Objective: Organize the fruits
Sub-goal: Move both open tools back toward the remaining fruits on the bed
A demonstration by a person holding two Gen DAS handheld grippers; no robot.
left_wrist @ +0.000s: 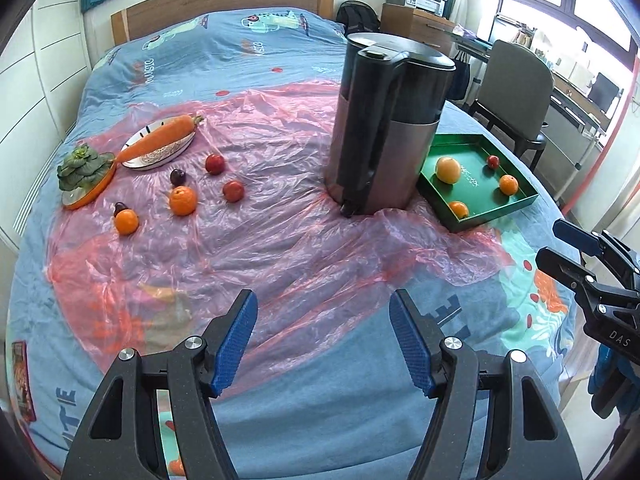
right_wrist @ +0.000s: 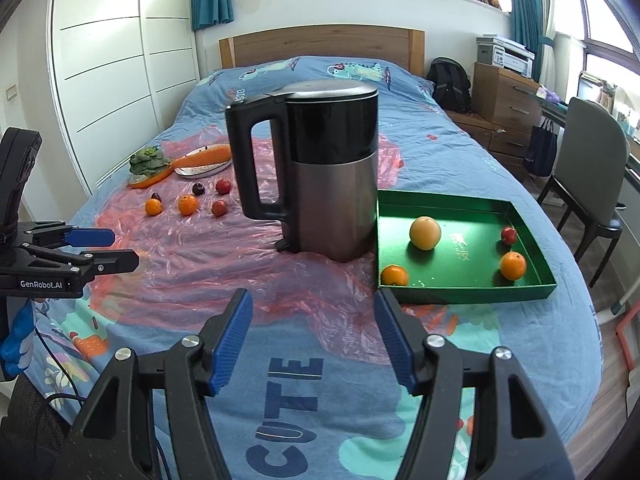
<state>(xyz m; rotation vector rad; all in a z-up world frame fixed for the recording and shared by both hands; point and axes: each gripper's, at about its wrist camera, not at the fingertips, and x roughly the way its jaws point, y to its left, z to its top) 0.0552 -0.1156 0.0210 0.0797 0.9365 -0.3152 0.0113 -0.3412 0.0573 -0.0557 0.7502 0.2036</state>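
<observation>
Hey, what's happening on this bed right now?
A person holds two grippers, sorting fruit into a green tray beside a kettle. Both the left gripper and right gripper are open and empty, above the bedspread. Four fruits already sit in the tray, including a large pale orange. Six small fruits, such as a tangerine, remain on the pink plastic sheet.

1. A tall black-and-steel electric kettle [right_wrist: 320, 172] stands mid-bed before me, on a crinkled pink plastic sheet [right_wrist: 192, 256].
2. Right of it, touching, lies a green cardboard tray [right_wrist: 472, 294] holding four fruits.
3. Left, beyond the kettle, six loose fruits [left_wrist: 182, 200] lie before two plates of vegetables [left_wrist: 158, 148].
</observation>
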